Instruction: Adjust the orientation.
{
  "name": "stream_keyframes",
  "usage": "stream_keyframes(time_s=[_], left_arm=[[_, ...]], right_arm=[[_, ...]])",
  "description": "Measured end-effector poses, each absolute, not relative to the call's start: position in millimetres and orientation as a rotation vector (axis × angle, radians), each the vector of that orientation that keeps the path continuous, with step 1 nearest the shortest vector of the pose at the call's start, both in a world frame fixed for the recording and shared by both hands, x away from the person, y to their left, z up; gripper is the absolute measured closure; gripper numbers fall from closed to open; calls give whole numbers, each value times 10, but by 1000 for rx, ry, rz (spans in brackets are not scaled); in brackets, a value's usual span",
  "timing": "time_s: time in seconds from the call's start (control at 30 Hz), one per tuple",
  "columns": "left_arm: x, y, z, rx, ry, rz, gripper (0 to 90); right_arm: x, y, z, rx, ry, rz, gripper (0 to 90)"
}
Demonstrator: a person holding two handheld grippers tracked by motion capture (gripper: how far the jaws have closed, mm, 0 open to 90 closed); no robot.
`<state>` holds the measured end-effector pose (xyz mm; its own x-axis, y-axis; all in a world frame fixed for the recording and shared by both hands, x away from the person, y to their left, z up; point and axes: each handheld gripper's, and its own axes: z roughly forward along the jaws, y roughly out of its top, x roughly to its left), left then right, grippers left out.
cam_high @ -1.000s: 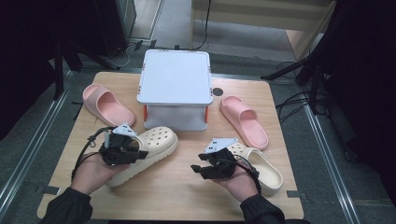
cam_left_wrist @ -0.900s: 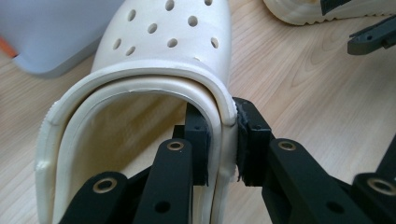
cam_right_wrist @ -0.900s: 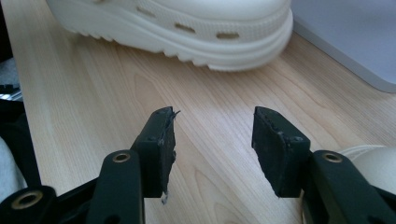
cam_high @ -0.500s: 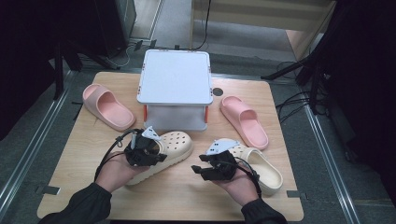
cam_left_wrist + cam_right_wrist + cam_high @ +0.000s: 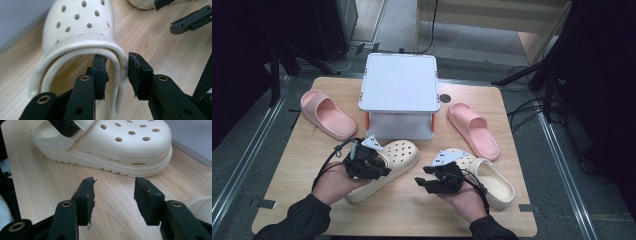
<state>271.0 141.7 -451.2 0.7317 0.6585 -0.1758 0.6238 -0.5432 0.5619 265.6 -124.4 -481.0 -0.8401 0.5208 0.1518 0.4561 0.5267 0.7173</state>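
Though pinched only at the heel-opening rim, likely secure enough for a light foam shoe.

Near edge of worktop (image 5: 412, 215): 2 hands in from the bottom, 1 gripper each.

Right gripper (image 5: 419, 181) (image 5: 113, 195): jaws wide apart, nothing between them, bare wood below. Aimed at the sole flank of the cream clog (image 5: 399, 155) (image 5: 112, 142), near but apart.

Left gripper (image 5: 382, 170) (image 5: 116, 72): jaws narrowed onto the clog's rim wall, 1 jaw inside the opening, 1 outside. Inner pad pressed on the wall; outer pad at or just short of contact, hard to tell which.

Cream clog (image 5: 80, 25): about mid-worktop, slightly left, toe toward the far right, heel toward the near-left corner, sole down on the wood.

Handling, as judgement:
- Light; 1 gripper enough to drag or lift.
- Soft, springy wall; expect flex under the pads and toe sag if lifted by the rim alone.
- Smooth matte skin, moderate grip; not fragile.
- Best hold: thick rim where now taken, or across the sole edge near the heel. Avoid the perforated toe cap, too broad and rounded for the jaws.

Second cream clog (image 5: 494, 182): just right of the right hand, toward the near-right corner.

Farther out: 1 pink slide (image 5: 327, 115) by the left edge, 1 pink slide (image 5: 474, 130) toward the right edge, white box (image 5: 399, 82) at the far edge, centre.
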Motion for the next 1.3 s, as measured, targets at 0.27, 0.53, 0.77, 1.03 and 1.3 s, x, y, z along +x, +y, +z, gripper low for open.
stream_keyframes(time_s=[0.27,0.53,0.77,1.03,1.3], left_arm=[[2632,1700,-4337,2278,925,95,655],[2749,2032,-4408,2259,985,116,845],[2867,2204,-4576,2264,1044,122,867],[2881,2380,-4756,2240,1098,79,862],[2871,2359,-4886,2272,1123,68,875]], right_arm=[[2673,-1211,-4814,874,2657,1242,560],[2719,-1066,-4880,930,2646,1264,781],[2727,-886,-4959,914,2655,1226,900],[2802,-717,-5042,947,2686,1225,900],[2818,-580,-5068,909,2709,1219,900]])
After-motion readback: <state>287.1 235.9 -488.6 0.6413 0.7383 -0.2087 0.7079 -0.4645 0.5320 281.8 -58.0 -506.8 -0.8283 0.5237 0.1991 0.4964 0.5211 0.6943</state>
